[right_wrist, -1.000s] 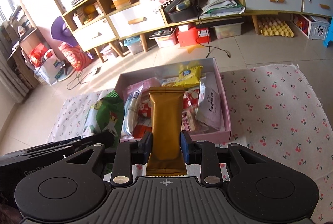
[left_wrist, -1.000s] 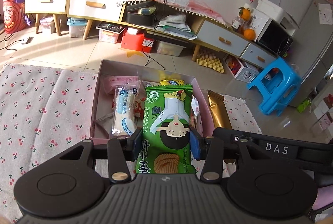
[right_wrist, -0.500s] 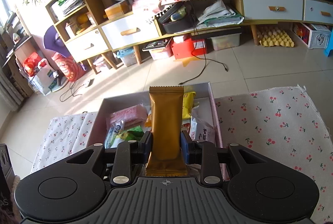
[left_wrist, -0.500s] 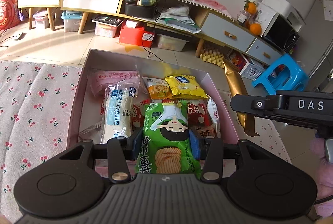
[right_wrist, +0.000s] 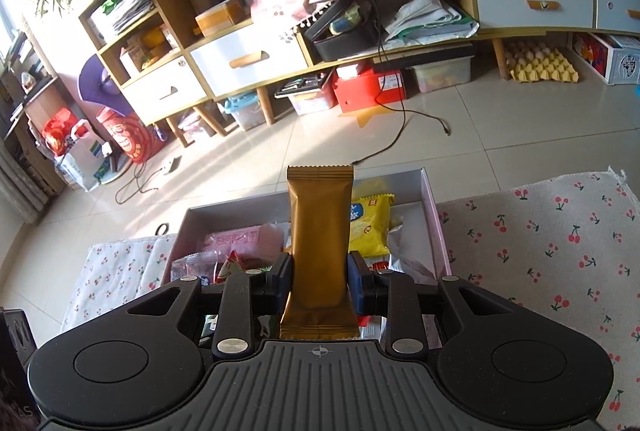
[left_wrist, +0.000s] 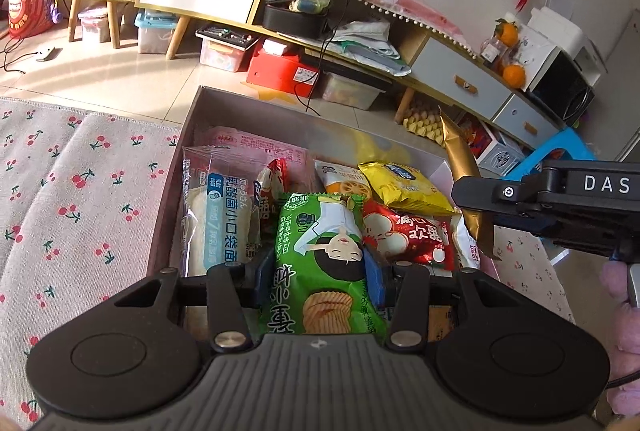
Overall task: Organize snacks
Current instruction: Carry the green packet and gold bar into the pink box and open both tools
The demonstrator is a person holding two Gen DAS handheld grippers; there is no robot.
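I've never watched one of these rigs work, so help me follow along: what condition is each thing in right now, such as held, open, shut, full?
Left hand-held gripper: shut on the green snack bag.
Green snack bag: held over the box.
Right hand-held gripper: shut on the gold bar.
Gold bar: held upright, sealed.
Box: open, no lid on it, crowded with packets.
Yellow packet: lying in the box, sealed.
White drawers: shut.

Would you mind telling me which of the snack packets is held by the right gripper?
The plain gold packet, clamped upright in the right gripper above the pink box. It is unprinted, unlike the green packet in the left gripper.
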